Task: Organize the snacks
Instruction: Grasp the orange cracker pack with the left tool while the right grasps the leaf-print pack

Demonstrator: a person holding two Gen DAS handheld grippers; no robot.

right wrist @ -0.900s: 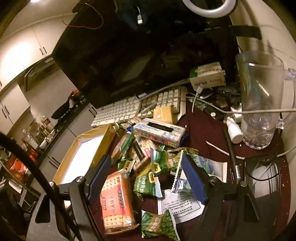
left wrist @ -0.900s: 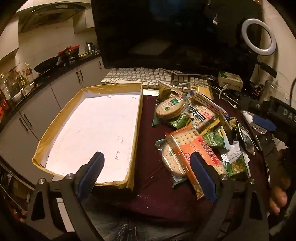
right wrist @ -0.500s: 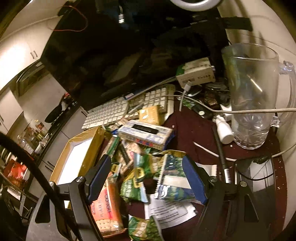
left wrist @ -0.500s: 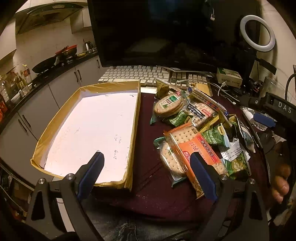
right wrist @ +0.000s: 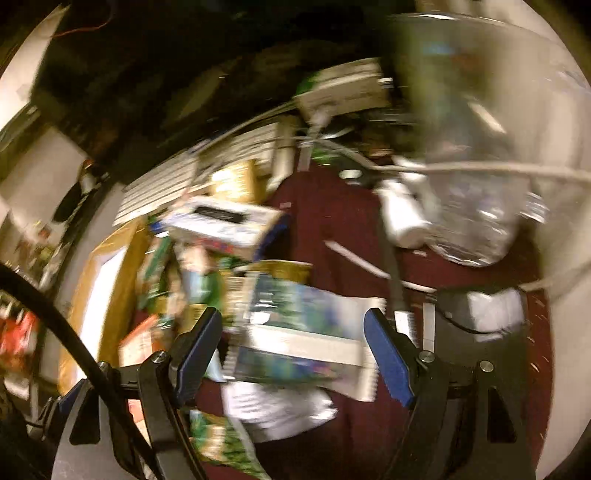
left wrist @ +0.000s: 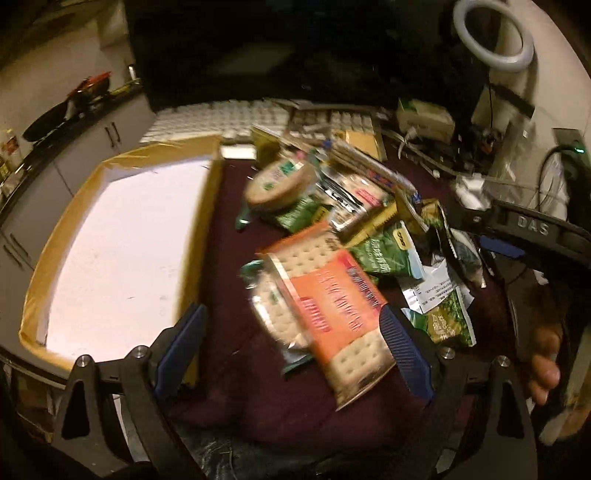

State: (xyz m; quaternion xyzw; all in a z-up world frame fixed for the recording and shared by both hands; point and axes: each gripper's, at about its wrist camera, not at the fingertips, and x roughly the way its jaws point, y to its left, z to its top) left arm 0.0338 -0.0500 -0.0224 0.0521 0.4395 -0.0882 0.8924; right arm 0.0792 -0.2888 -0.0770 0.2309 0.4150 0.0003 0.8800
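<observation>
A pile of snack packs lies on a dark red cloth [left wrist: 229,280]. An orange cracker pack [left wrist: 332,306] lies nearest my left gripper [left wrist: 291,350], which is open with the pack's near end between its blue pads. A round biscuit pack [left wrist: 280,181] and green packs [left wrist: 388,251] lie farther back. A shallow cardboard tray [left wrist: 44,254] with a white floor sits at the left. My right gripper [right wrist: 295,354] is open low over a green-and-white foil pack [right wrist: 303,332]; that view is blurred.
A keyboard [left wrist: 229,118] and a dark monitor [left wrist: 295,48] stand behind the pile. A glass mug [right wrist: 476,155], a small white bottle [right wrist: 402,218] and cables [right wrist: 480,168] are at the right. A ring light [left wrist: 493,35] stands at the back right.
Both grippers have moved forward and down toward the pile. The left now has the orange cracker pack between its pads; the right has closed in on the green-and-white foil pack.
</observation>
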